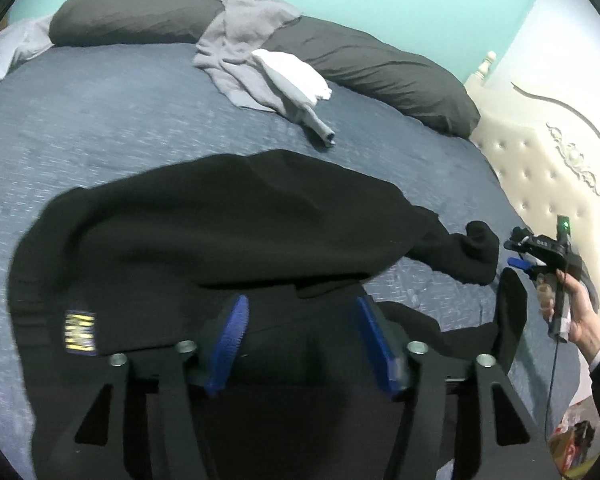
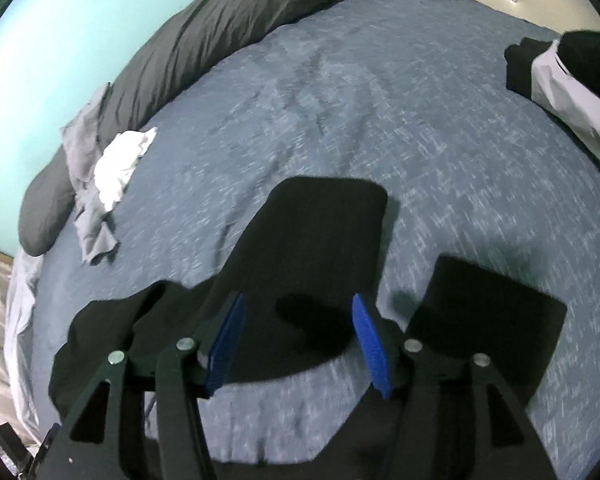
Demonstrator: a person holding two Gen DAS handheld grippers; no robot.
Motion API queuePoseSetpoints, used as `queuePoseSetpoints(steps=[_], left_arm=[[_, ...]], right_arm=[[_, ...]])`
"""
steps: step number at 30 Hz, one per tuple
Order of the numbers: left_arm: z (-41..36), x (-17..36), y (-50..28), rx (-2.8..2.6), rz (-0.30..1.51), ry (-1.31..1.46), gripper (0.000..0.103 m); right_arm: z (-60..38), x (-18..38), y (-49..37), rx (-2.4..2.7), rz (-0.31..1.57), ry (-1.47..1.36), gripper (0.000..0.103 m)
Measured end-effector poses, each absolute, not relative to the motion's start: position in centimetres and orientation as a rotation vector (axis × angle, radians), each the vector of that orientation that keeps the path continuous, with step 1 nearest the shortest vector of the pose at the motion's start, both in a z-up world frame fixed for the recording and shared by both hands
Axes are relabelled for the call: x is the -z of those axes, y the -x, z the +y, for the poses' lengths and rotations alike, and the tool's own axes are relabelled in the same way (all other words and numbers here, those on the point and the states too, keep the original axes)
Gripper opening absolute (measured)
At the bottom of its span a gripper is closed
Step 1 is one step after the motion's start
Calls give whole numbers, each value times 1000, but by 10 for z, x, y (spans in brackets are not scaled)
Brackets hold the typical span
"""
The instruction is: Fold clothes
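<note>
On the bed [image 1: 100,128], the black garment [image 1: 204,232] lies spread near its front edge, its long axis running across from left, where a yellow label [image 1: 80,330] shows, to right, where a sleeve [image 1: 456,252] points toward the headboard [image 1: 540,168]. Its near part is hidden under the left gripper [image 1: 300,344], whose blue pads stand apart, released, over the dark cloth; whether they touch it is hard to tell. Behind, grey clothes [image 1: 240,52] and a white piece [image 1: 296,72] rest against the pillows [image 1: 140,12]. At the right edge a hand [image 1: 580,308] holds the right gripper [image 2: 300,344], jaws spread wide, empty above the blurred cover.
</note>
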State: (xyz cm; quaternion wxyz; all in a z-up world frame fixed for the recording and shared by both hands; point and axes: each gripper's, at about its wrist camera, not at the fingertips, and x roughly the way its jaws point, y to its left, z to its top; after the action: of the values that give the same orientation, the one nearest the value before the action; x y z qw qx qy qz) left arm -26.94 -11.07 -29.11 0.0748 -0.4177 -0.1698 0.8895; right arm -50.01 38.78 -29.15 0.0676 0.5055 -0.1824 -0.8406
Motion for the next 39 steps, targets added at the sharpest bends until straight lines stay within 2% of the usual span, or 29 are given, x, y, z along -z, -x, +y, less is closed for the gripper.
queuePoseSetpoints(steps=[4,6,13,15,17,20,24,31,39], left_arm=[[-108,299,273,-2684,-534,1237,79],[-109,302,274,-2685,-559,1238,88],[-111,310,276,-2685,-574,1245,96],[-110,312,277,-2679,-576,1249,97],[-110,313,277,-2679,-580,1252,97],[-111,314,276,-2677,-583,1252,98],[-111,313,273,-2680,-588,1249,99],[-108,309,268,-2669,-604,1228,99],[-102,304,266,-2653,-589,1213,99]], right_arm=[[391,297,520,2560,-535,-1545,63],[393,302,529,2569,-543,-1561,63],[398,319,547,2571,-627,-1585,62],[397,316,544,2600,-594,-1559,41],[396,313,541,2628,-561,-1533,15],[395,308,536,2669,-510,-1492,5],[403,290,526,2736,-481,-1416,3],[447,226,484,2891,-505,-1192,3],[477,238,466,2940,-491,-1325,3]])
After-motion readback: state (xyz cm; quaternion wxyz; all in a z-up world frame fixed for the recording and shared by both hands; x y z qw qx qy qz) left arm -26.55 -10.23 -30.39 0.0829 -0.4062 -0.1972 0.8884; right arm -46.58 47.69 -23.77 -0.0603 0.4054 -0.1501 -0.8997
